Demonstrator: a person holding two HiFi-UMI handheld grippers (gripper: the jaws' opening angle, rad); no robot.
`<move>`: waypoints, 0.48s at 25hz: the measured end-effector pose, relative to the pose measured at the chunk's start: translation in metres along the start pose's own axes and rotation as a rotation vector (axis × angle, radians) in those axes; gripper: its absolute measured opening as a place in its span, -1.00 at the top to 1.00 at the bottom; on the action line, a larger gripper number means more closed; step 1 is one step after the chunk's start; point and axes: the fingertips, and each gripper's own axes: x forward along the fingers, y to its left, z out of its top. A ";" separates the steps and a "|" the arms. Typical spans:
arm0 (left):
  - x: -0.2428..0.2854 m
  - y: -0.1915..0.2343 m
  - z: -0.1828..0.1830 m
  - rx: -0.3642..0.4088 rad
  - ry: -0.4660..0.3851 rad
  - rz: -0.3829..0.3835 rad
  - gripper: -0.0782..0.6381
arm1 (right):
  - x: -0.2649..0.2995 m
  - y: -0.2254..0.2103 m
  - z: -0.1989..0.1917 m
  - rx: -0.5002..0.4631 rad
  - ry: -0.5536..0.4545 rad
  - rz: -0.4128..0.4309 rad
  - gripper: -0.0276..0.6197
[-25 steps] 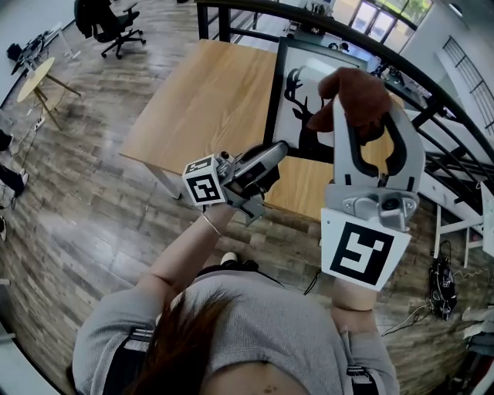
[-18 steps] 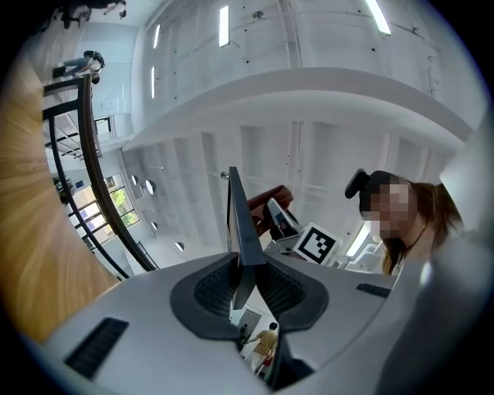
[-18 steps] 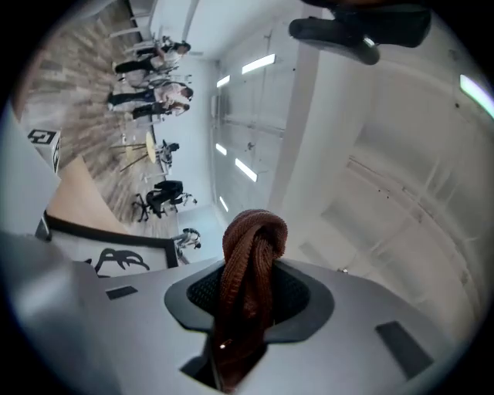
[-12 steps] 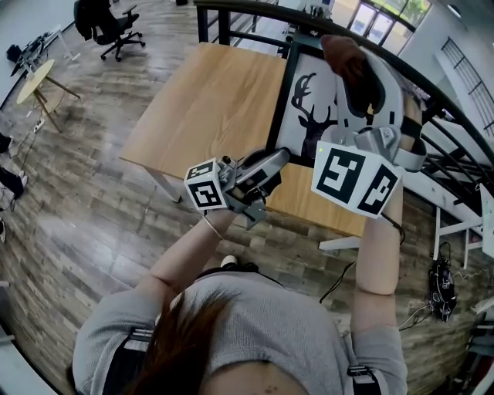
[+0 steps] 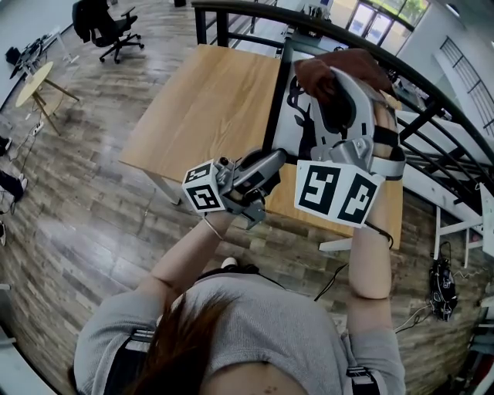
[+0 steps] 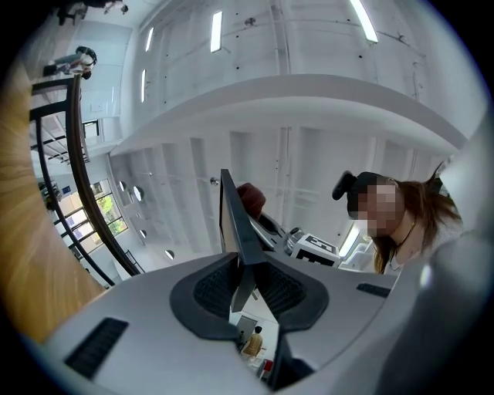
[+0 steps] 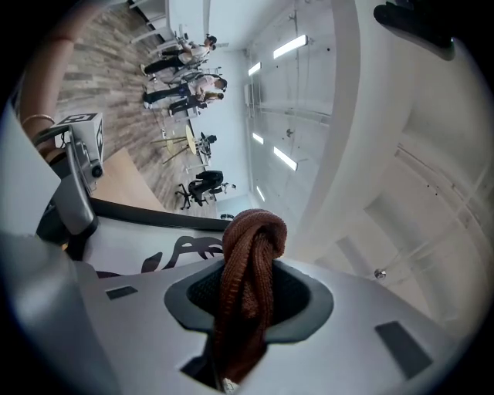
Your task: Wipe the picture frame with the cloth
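Note:
The picture frame, black-edged with a black deer print on white, stands upright on the wooden table. My left gripper is shut on its left edge near the bottom; in the left gripper view that thin black edge runs up between the jaws. My right gripper is shut on a bunched brown knit cloth and holds it against the upper part of the frame's front. In the right gripper view the cloth sticks out past the jaws, with the deer print just behind it.
A black railing curves behind the table. Wood-plank floor surrounds the table, with an office chair and a small round table at the far left. A bag lies on the floor at right.
My right gripper rolled and carried the cloth from the frame's right side up and leftward over its front. The left gripper kept its hold on the frame edge.

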 end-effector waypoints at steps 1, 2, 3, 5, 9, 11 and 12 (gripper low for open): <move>0.000 0.001 0.000 -0.005 -0.007 0.000 0.58 | 0.000 0.002 0.000 0.006 -0.001 0.006 0.50; 0.000 0.002 0.000 -0.011 -0.014 0.000 0.58 | -0.001 0.004 0.000 0.014 -0.001 0.013 0.50; -0.001 0.002 0.001 -0.015 -0.020 0.001 0.58 | -0.001 0.005 0.000 0.021 -0.002 0.019 0.50; 0.000 0.003 0.001 -0.016 -0.025 0.001 0.58 | -0.004 0.009 -0.001 0.035 -0.003 0.031 0.50; 0.001 0.005 -0.001 -0.014 -0.026 0.004 0.58 | -0.011 0.022 -0.003 0.058 0.005 0.062 0.50; 0.000 0.006 -0.002 -0.011 -0.030 0.005 0.58 | -0.014 0.029 -0.005 0.073 0.007 0.075 0.50; 0.000 0.006 -0.002 -0.010 -0.031 0.006 0.58 | -0.015 0.032 -0.005 0.078 0.007 0.080 0.50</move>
